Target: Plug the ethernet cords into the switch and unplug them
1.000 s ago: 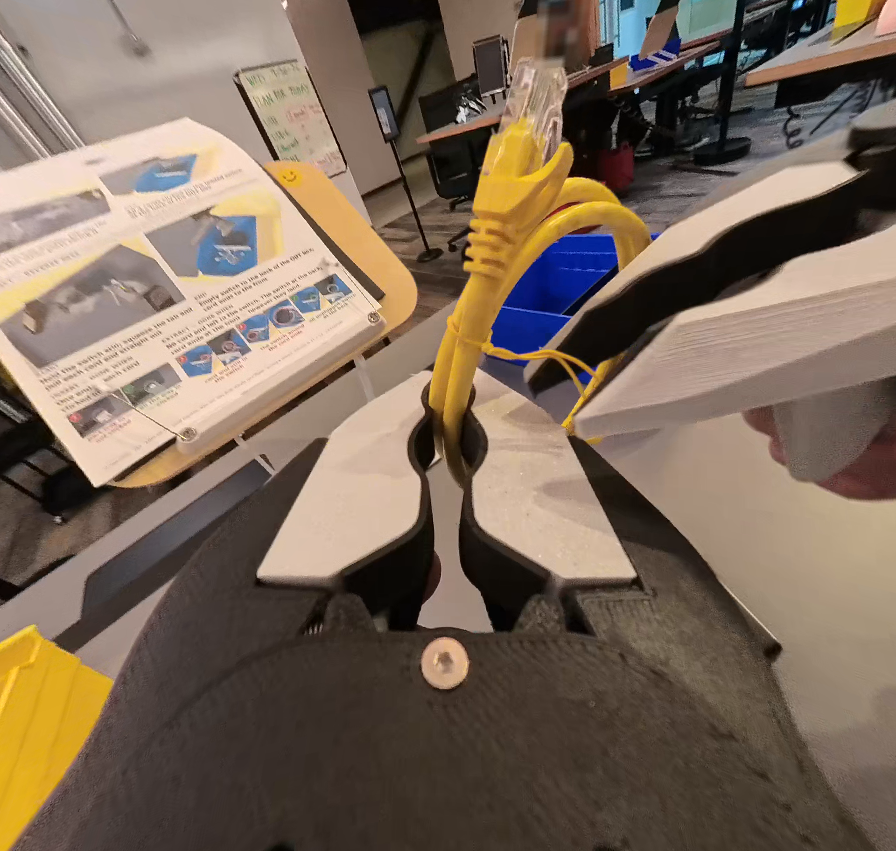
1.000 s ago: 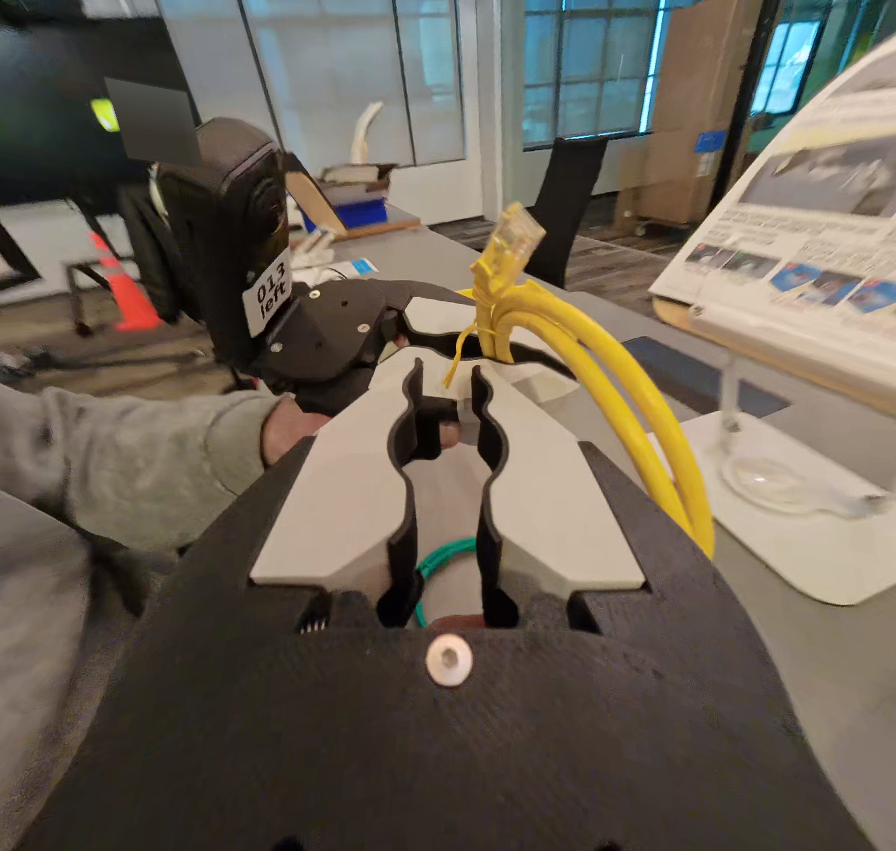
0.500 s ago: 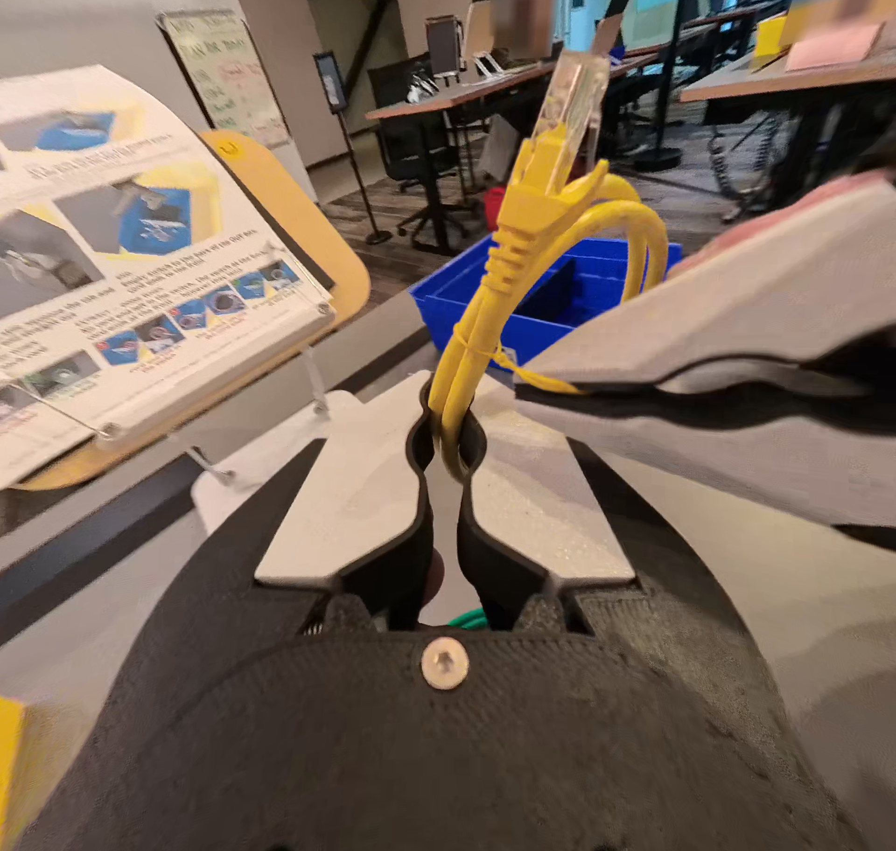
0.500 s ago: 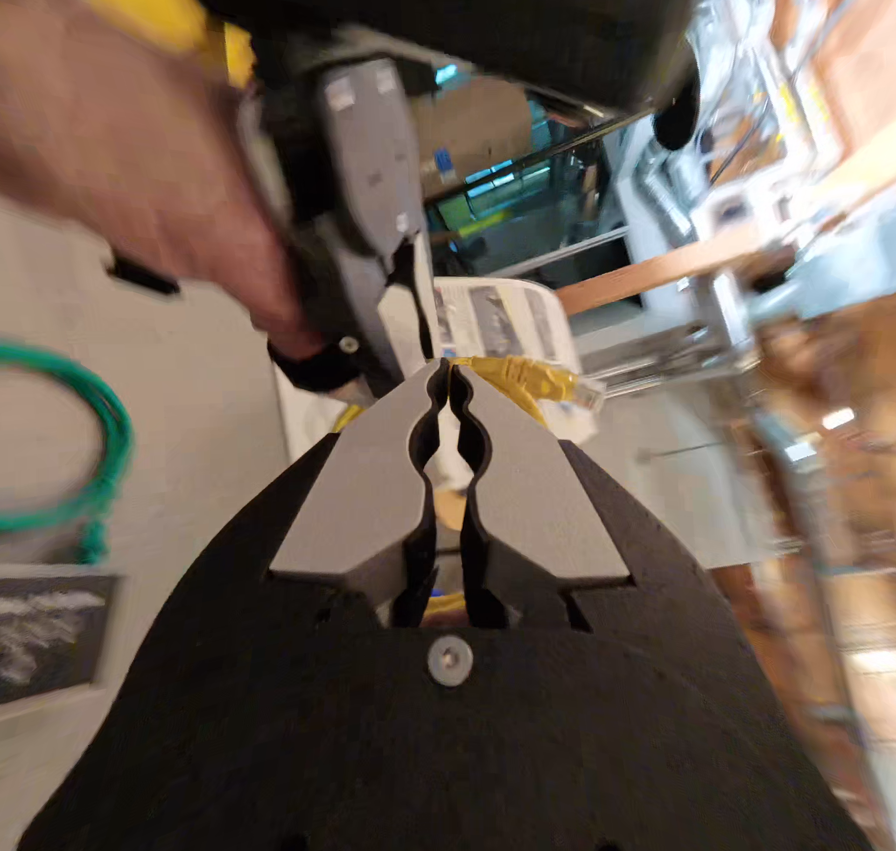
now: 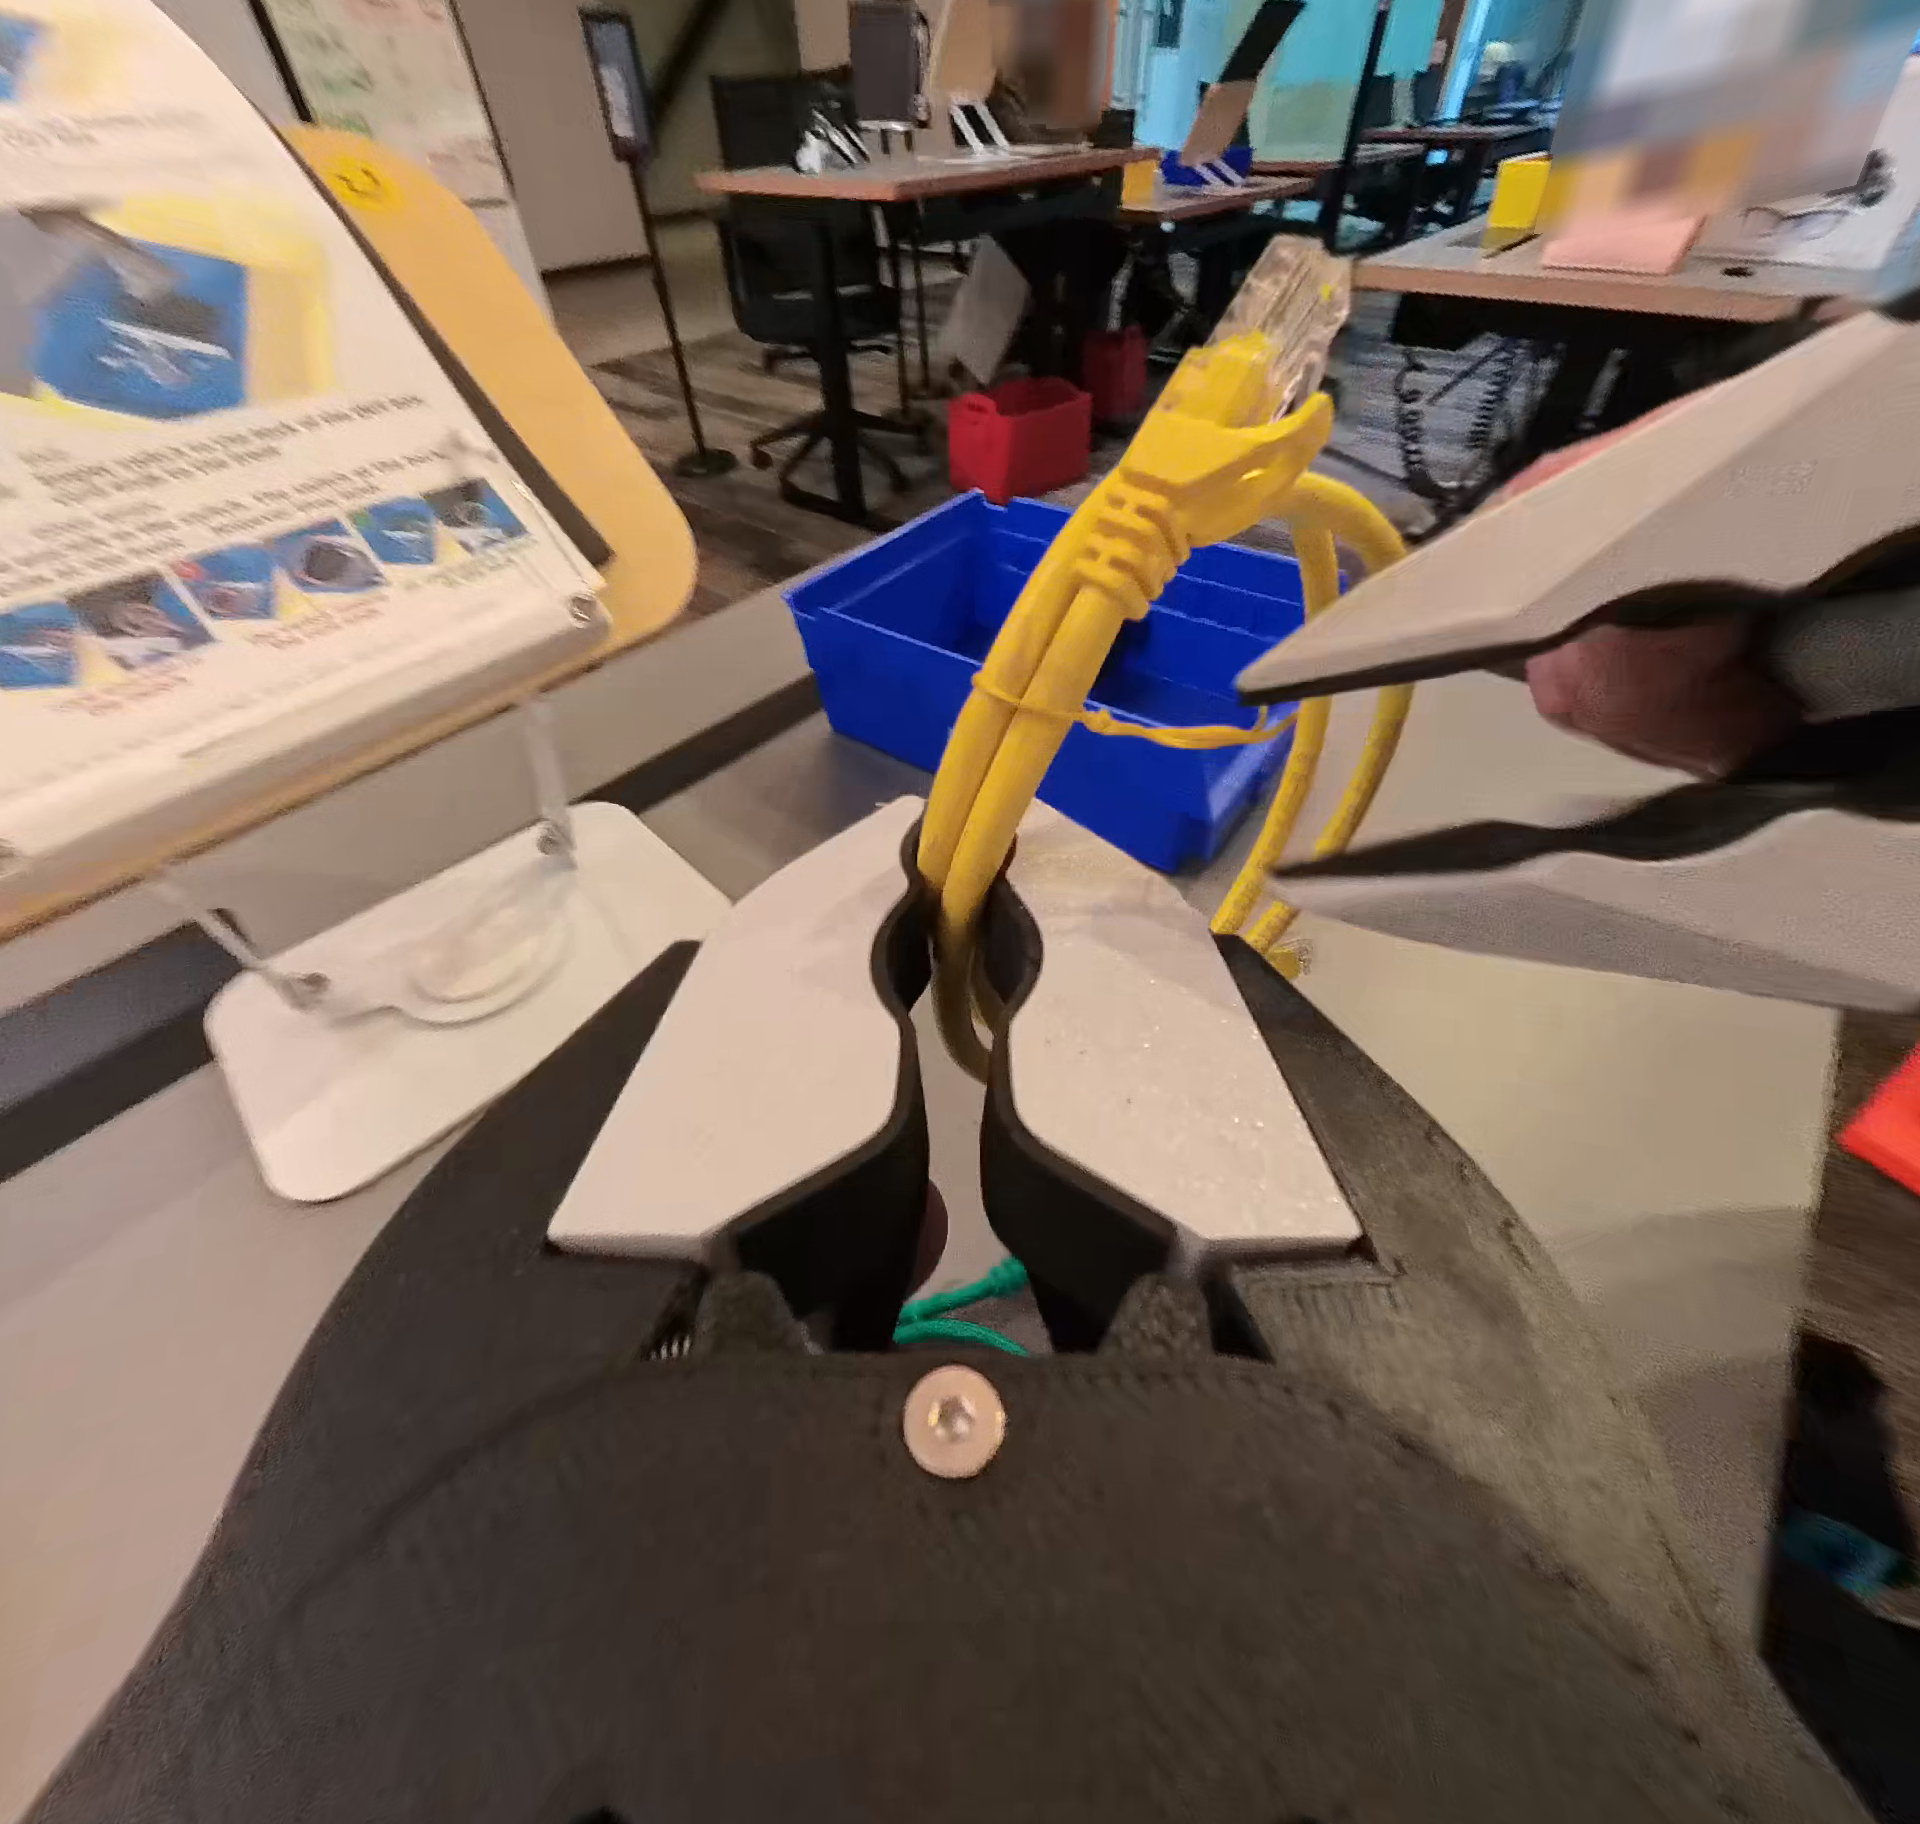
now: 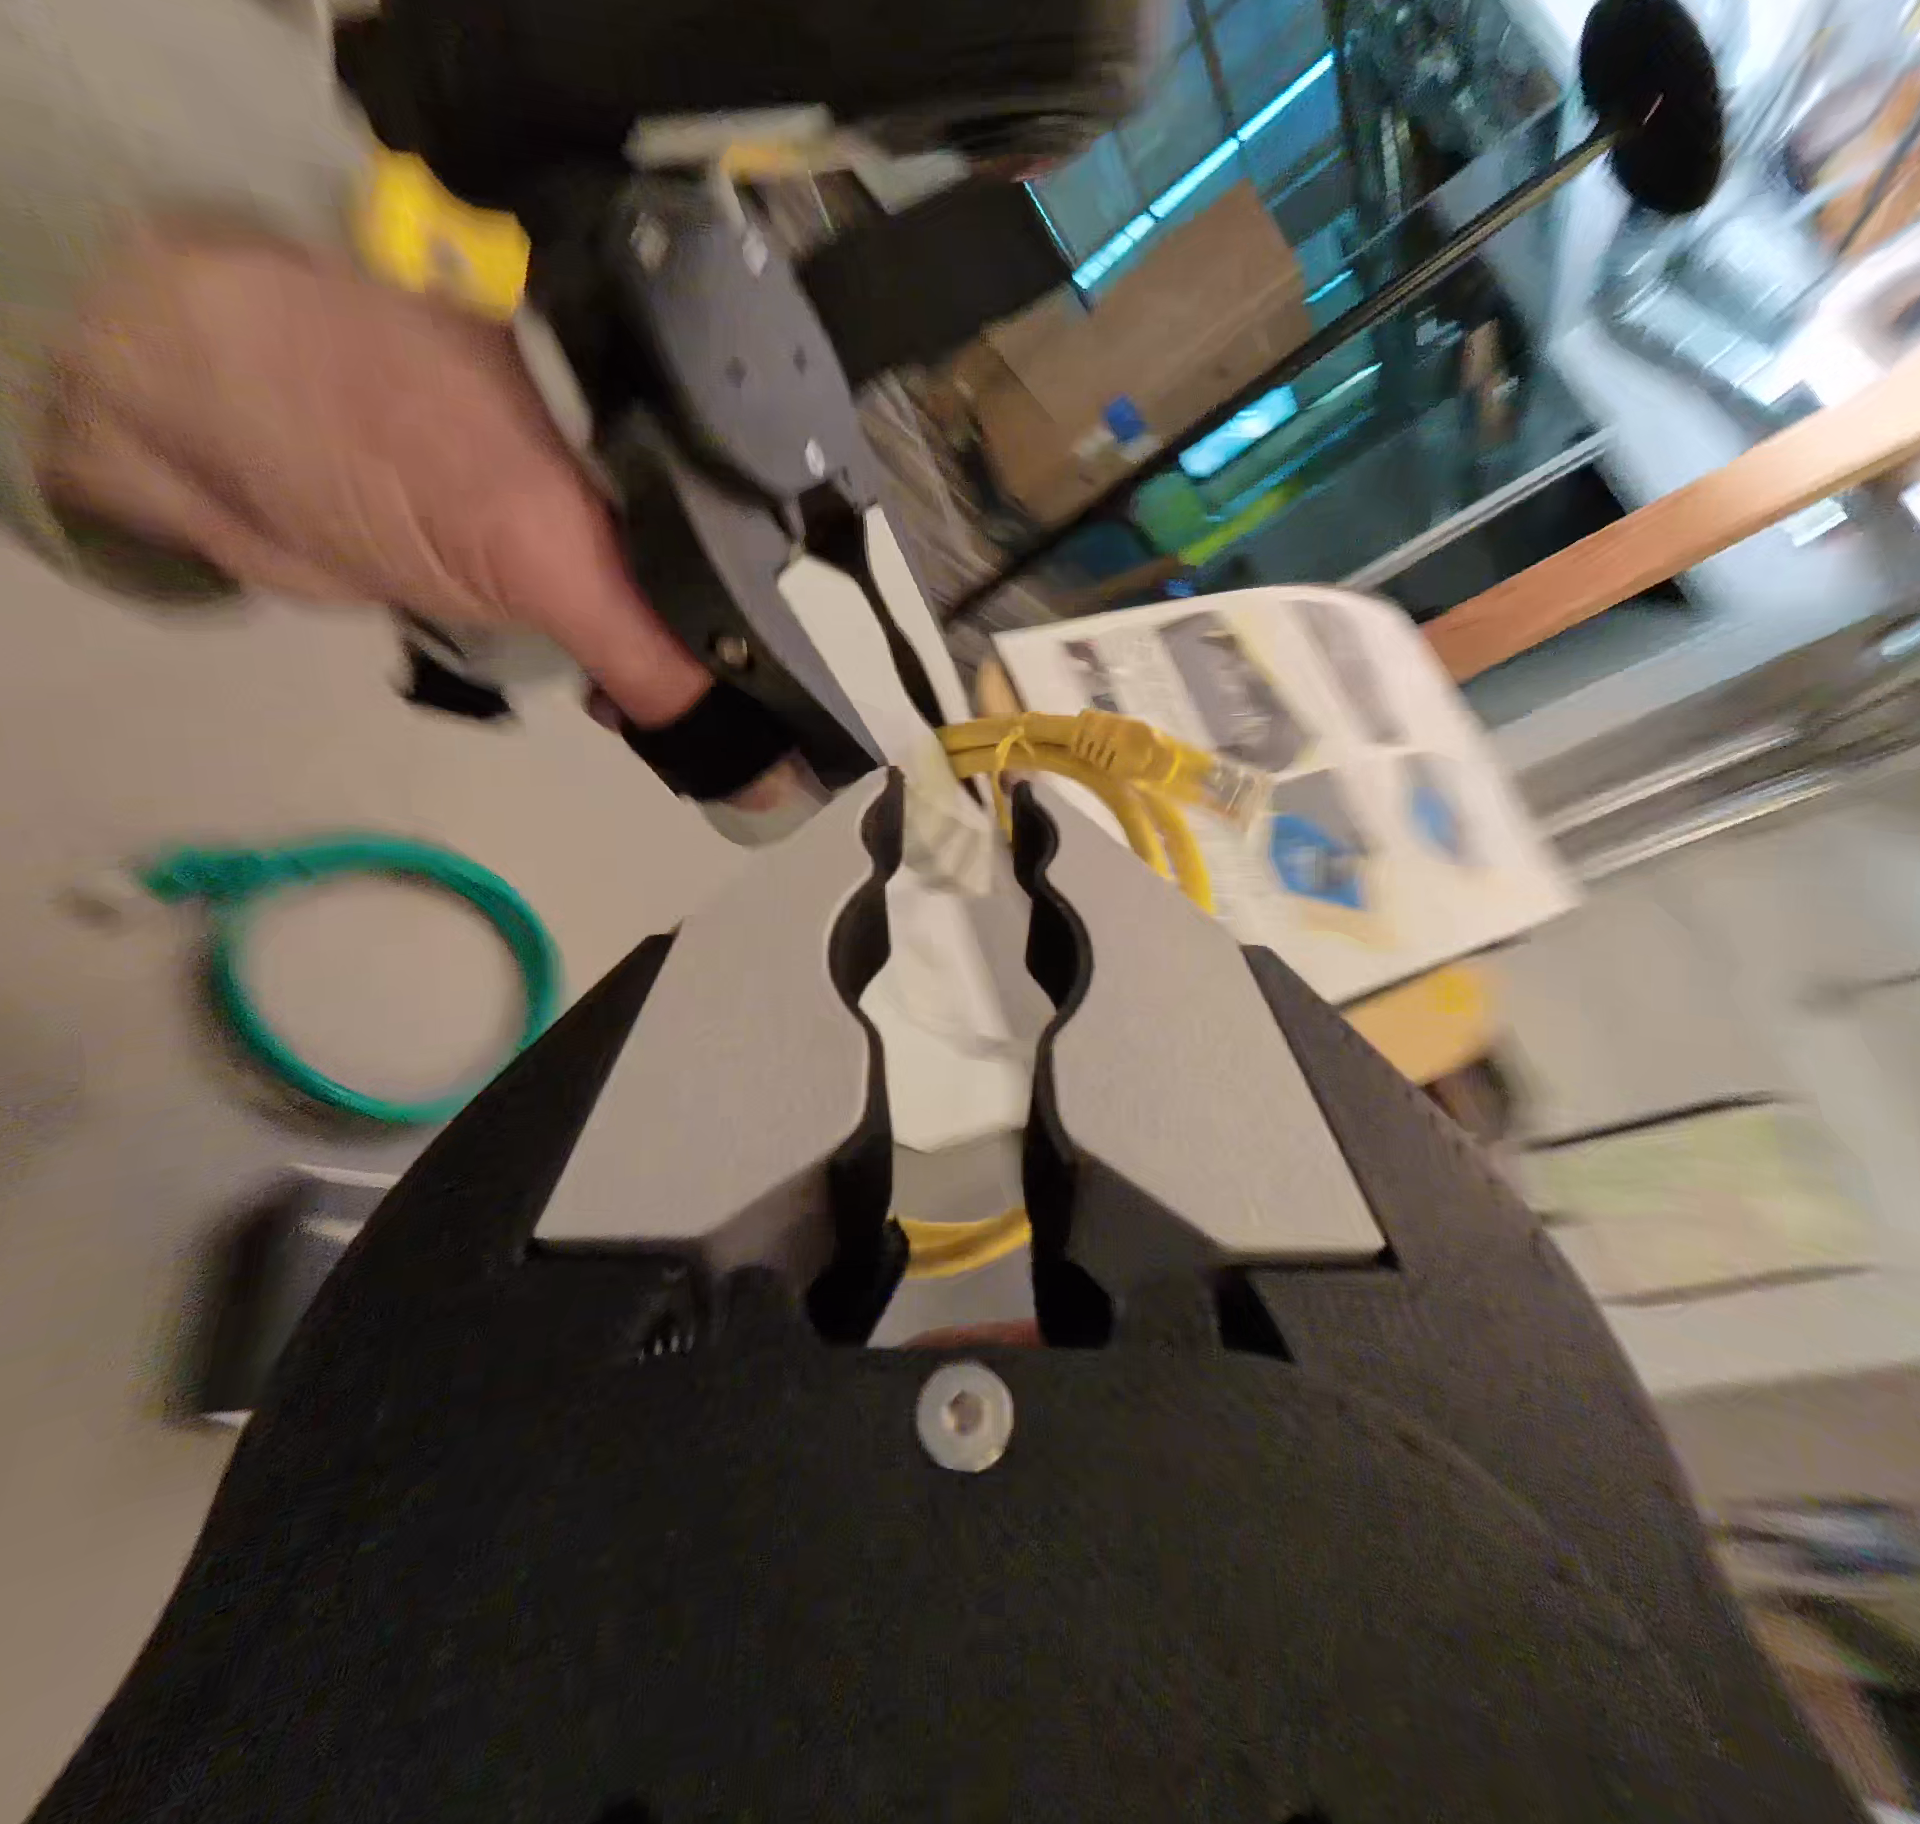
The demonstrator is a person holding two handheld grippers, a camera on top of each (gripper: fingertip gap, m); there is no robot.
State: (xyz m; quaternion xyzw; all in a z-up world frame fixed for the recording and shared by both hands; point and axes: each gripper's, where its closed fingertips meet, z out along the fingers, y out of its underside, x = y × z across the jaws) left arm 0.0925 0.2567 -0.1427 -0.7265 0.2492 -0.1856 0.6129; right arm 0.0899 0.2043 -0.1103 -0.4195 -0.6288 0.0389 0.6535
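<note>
My left gripper (image 5: 961, 839) is shut on a coiled yellow ethernet cord (image 5: 1049, 631) and holds it upright above the grey table (image 5: 1507, 1047). The clear plug (image 5: 1286, 314) points up, and a thin yellow tie (image 5: 1174, 732) binds the coil. My right gripper (image 5: 1273, 777) comes in from the right, open, with its fingers above and below the coil's right side. In the right wrist view my right gripper (image 6: 956, 798) is open just before the left gripper (image 6: 831, 621) and the yellow cord (image 6: 1101, 746). A green cord (image 6: 364, 985) lies coiled on the table.
A blue bin (image 5: 935, 621) stands at the table's far edge behind the cord. An instruction sheet on a clear stand (image 5: 270, 527) is at the left; it also shows in the right wrist view (image 6: 1340, 694). A blurred dark box (image 6: 281, 1255) lies near the green cord.
My right gripper rolled over and swung in beside the yellow coil; it was shut half a second ago and has now opened. My left gripper kept its hold and turned slightly right.
</note>
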